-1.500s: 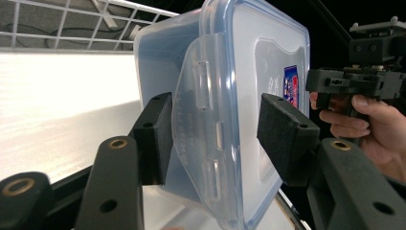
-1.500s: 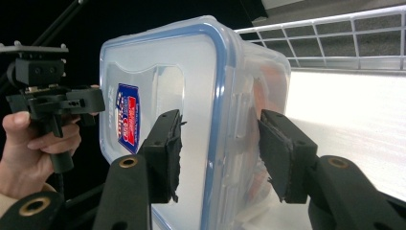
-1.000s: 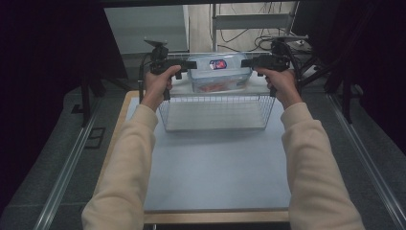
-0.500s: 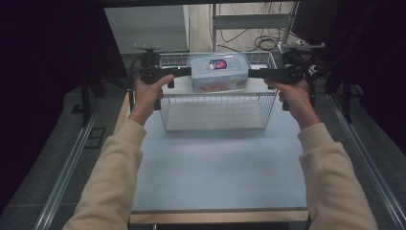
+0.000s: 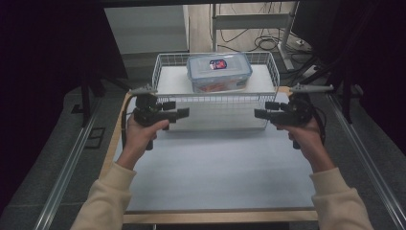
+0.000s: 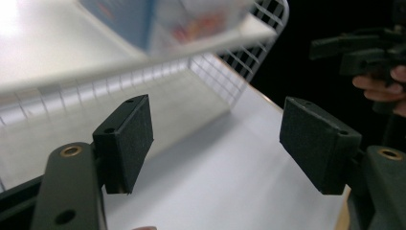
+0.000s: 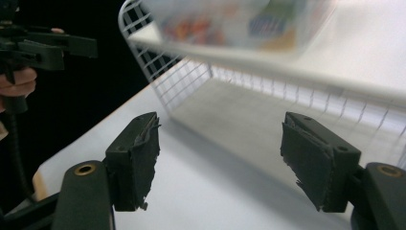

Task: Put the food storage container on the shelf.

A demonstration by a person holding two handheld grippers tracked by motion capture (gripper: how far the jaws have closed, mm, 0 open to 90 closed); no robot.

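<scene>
A clear plastic box with a blue lid (image 5: 219,72) sits at the back of a white wire basket (image 5: 215,97) at the table's far end. My left gripper (image 5: 181,113) hovers by the basket's front left corner, pointing inward. My right gripper (image 5: 258,114) mirrors it at the front right corner. In the left gripper view the left gripper (image 6: 222,139) stands open with nothing between its pads, facing the basket (image 6: 230,72) and the blurred box (image 6: 158,19). In the right gripper view the right gripper (image 7: 220,158) is open and empty too, with the basket (image 7: 172,67) and box (image 7: 239,19) ahead.
The white table top (image 5: 215,163) stretches from the basket to the wooden front edge. Dark floor and metal rails flank the table. Cables lie on the floor behind the basket. Each gripper view shows the other hand's gripper (image 6: 364,48) (image 7: 48,48) off to the side.
Both grippers have drawn away from the two ends of the box, first spreading outward, then coming back toward the person to the basket's front corners. The box stays in the basket.
</scene>
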